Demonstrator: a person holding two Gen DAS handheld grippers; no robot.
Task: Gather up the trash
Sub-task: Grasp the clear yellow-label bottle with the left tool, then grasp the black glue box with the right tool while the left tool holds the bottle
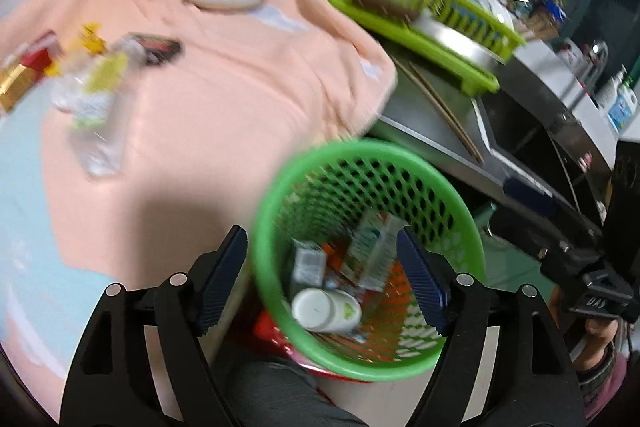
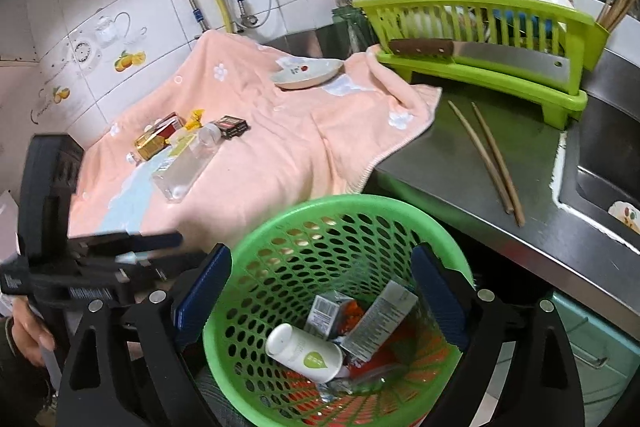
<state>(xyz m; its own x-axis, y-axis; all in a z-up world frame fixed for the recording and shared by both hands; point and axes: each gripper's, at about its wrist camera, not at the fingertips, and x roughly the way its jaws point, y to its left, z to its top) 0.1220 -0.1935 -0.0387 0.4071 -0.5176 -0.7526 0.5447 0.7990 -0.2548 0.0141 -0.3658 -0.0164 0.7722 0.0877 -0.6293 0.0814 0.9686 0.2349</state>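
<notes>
A green mesh basket (image 1: pixel 468 227) (image 2: pixel 248 255) stands below the counter edge and holds a white bottle (image 1: pixel 324 309) (image 2: pixel 304 351), cartons and wrappers. My left gripper (image 1: pixel 322 275) is open and empty over the basket's near rim. My right gripper (image 2: pixel 322 291) is open and empty, its fingers either side of the basket. On the peach towel (image 1: pixel 224 87) (image 2: pixel 272 147) lie a clear plastic bottle (image 1: pixel 100 115) (image 2: pixel 188 163), a gold-and-red box (image 1: pixel 24 75) (image 2: pixel 154 139), a yellow wrapper (image 1: pixel 92 39) (image 2: pixel 194 119) and a dark small box (image 1: pixel 158 49) (image 2: pixel 232 126).
A small dish (image 2: pixel 308 73) sits on the towel's far end. A green dish rack (image 2: pixel 480 51) holds a cleaver (image 2: pixel 500 57). Two chopsticks (image 2: pixel 488 155) lie on the steel counter beside the sink (image 2: pixel 608 163). The left gripper shows at the left of the right wrist view (image 2: pixel 120 247).
</notes>
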